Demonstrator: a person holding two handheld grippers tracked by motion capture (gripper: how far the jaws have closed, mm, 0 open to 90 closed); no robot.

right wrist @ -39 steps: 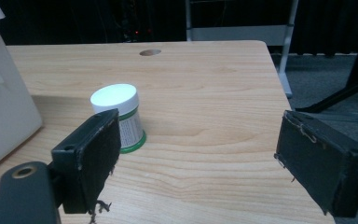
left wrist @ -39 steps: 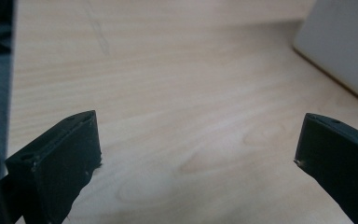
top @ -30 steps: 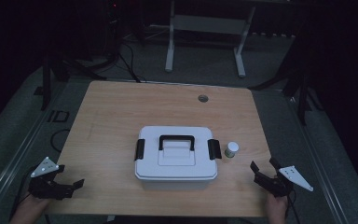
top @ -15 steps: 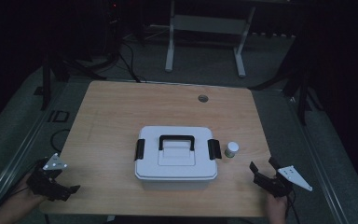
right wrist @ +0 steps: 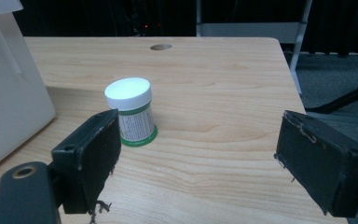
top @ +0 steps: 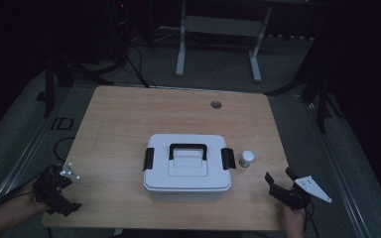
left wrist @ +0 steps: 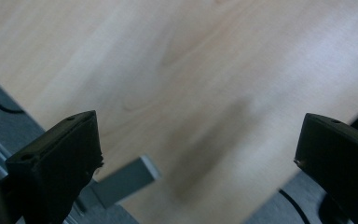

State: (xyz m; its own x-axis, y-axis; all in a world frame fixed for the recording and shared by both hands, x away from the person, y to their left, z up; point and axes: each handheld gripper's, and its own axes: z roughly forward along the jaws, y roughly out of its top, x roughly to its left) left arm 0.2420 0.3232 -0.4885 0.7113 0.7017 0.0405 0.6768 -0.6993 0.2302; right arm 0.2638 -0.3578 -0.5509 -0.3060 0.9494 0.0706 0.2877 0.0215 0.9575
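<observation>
Right tool (top: 282,181) hangs at the counter's (top: 129,119) near right corner, jaws spread wide, gripping nothing — the small white-capped bottle (right wrist: 130,112) stands upright just ahead of it, apart from it. Left tool (top: 62,196) sits off the near left corner, also released, over bare wood. Farther in, the white lidded box (top: 187,168) rests mid-counter, with the bottle just beside its right end.

White-capped jar (right wrist: 131,113) upright on table (right wrist: 223,93), beside white box (right wrist: 9,93)
</observation>
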